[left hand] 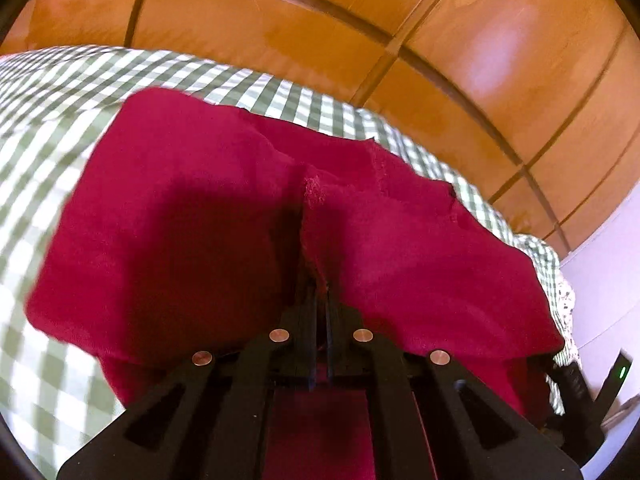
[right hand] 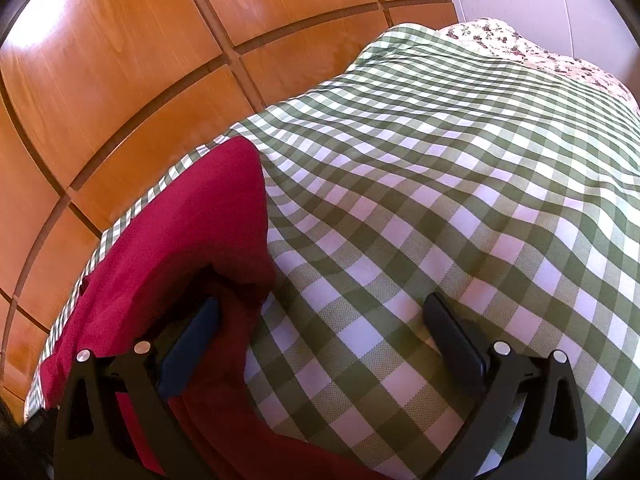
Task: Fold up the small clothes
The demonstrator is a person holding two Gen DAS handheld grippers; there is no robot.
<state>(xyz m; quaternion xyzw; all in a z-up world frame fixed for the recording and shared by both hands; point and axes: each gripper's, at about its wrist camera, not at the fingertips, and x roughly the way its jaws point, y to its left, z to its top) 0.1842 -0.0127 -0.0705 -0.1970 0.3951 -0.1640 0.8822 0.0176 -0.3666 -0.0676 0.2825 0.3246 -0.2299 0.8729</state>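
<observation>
Fingers (left hand: 310, 300) of the left gripper (left hand: 318, 280) are seen clenched on a pinch of the red cloth (left hand: 192, 200), with the fabric drawn up into a ridge between the 2 pads; a grip at the edge is judged to allow one part to be carried over the rest. The cloth is spread on the checked cover (left hand: 48, 128) of a bed, close to the side that runs along the wooden cabinet (left hand: 360, 12), so that a flat, soft surface is available for folding. Its far edge is seen rumpled and partly raised.

On the other side, the right gripper (right hand: 320, 344) is held released, its 2 fingers (right hand: 456, 336) wide apart and nothing between the pads. It is poised low over the cover, with its left finger above the cloth's (right hand: 192, 220) near edge and its right finger above bare checks. This placing is judged to be a readiness to pin or take that edge. A flowered fabric (right hand: 520, 48) is visible at the far end of the bed.
</observation>
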